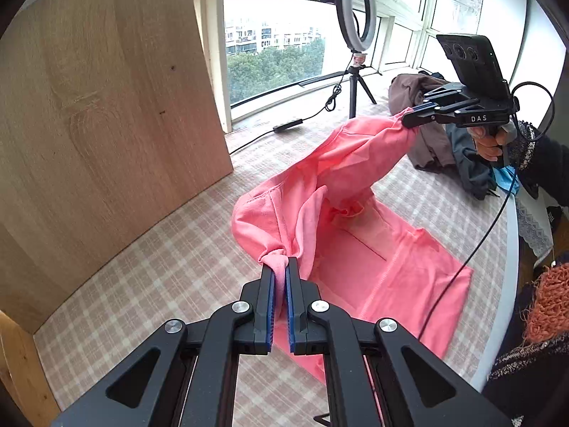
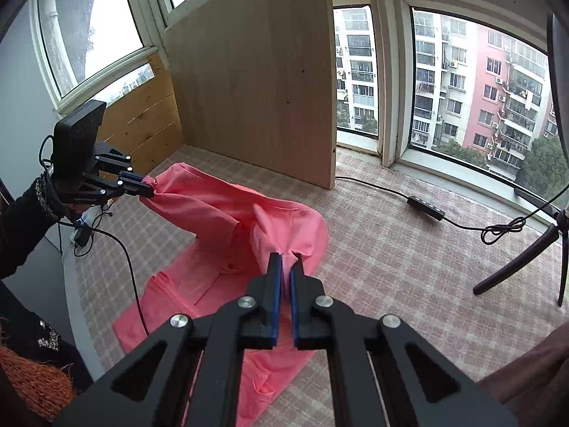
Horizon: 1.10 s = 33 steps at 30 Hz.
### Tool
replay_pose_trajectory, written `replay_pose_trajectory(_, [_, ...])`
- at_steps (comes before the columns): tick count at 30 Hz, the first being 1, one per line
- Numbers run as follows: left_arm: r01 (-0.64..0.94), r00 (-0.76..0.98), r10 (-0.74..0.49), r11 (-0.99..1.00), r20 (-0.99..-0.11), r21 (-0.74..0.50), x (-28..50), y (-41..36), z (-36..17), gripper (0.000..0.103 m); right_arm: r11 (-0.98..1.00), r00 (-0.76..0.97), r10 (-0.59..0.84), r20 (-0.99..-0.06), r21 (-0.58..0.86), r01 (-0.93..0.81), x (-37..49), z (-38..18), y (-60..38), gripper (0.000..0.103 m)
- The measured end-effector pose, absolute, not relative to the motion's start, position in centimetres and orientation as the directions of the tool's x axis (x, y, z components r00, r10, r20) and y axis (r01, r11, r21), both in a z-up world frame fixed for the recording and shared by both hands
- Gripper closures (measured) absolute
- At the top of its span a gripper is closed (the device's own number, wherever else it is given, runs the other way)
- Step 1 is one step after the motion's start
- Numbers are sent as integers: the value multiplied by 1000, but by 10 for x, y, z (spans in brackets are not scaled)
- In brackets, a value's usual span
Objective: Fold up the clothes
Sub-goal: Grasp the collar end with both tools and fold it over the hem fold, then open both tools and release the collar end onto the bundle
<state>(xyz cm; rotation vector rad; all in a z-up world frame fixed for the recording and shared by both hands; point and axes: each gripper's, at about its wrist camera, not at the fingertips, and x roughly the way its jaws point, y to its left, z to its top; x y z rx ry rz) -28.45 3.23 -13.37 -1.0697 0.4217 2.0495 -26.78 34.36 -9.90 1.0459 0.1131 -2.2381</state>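
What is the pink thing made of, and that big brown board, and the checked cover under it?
The pink garment looks like soft matte knit cloth, maybe cotton: it droops, bunches and shows stitched seams. The big board looks like light wood or wood-look panel, smooth, with grain lines and a knot. The checked cover seems woven fabric, dull, lying flat.

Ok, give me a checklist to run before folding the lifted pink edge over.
1. Left tongs shut on the pink garment: ok.
2. Right tongs shut on it too: ok.
3. Lower part lying flat on the checked cloth: ok.
4. Black cable clear of the garment: not ok, it crosses it.
5. Dark clothes pile clear of the garment: ok.
6. Lifted part free of bunching: not ok.
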Motion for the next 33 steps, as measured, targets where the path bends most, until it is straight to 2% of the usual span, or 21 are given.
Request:
replay_pose_trajectory(4, [-782, -304, 489, -618, -818, -79, -217, 22, -144, 99, -771, -430, -521, -738, 191, 607, -199, -114, 337, 98])
replay_pose_trajectory(9, [-785, -207, 462, -605, -863, -136, -160, 23, -193, 98, -786, -360, -454, -815, 177, 592, -139, -169, 331, 98])
replay_pose_trajectory(12, [-802, -163, 382, -588, -910, -103, -134, 24, -223, 91, -790, -305, -376, -875, 131, 599, -121, -198, 326, 97])
replay_pose_trajectory(14, [-800, -151, 337, -594, -929, -86, -122, 22, -231, 90, -793, -285, -316, -905, 87, 603, -112, -205, 325, 96])
replay_pose_trajectory(17, [-786, -140, 328, -611, -934, -97, -109, 6, -221, 90, -774, -256, -318, -913, 94, 626, -92, -193, 333, 94])
replay_pose_trajectory(18, [-779, -137, 331, -618, -934, -105, -105, -1, -215, 89, -775, -256, -319, -912, 95, 625, -85, -183, 336, 89])
replay_pose_trajectory(21, [-761, -105, 338, -633, -935, -144, -94, -24, -192, 86, -756, -197, -468, -861, 275, 594, -65, -138, 358, 85])
replay_pose_trajectory(23, [-769, -122, 316, -629, -941, -111, -84, -35, -176, 86, -704, -191, -607, -772, 411, 579, -52, -103, 376, 79])
replay_pose_trajectory(24, [-772, -149, 290, -632, -945, -72, -80, -36, -170, 86, -726, -252, -589, -768, 367, 581, -44, -90, 379, 69])
replay_pose_trajectory(26, [-778, -184, 303, -626, -935, -50, -80, -25, -164, 83, -783, -377, -490, -786, 206, 587, -40, -84, 371, 55])
replay_pose_trajectory(27, [-784, -194, 326, -618, -925, -53, -81, -17, -162, 80, -797, -424, -449, -787, 138, 588, -41, -86, 364, 55])
replay_pose_trajectory(29, [-799, -208, 369, -599, -906, -61, -87, 6, -172, 71, -803, -433, -419, -798, 104, 586, -62, -110, 347, 55])
replay_pose_trajectory(33, [-820, -195, 391, -568, -899, -69, -103, 53, -203, 71, -806, -423, -328, -845, 17, 592, -99, -161, 312, 55])
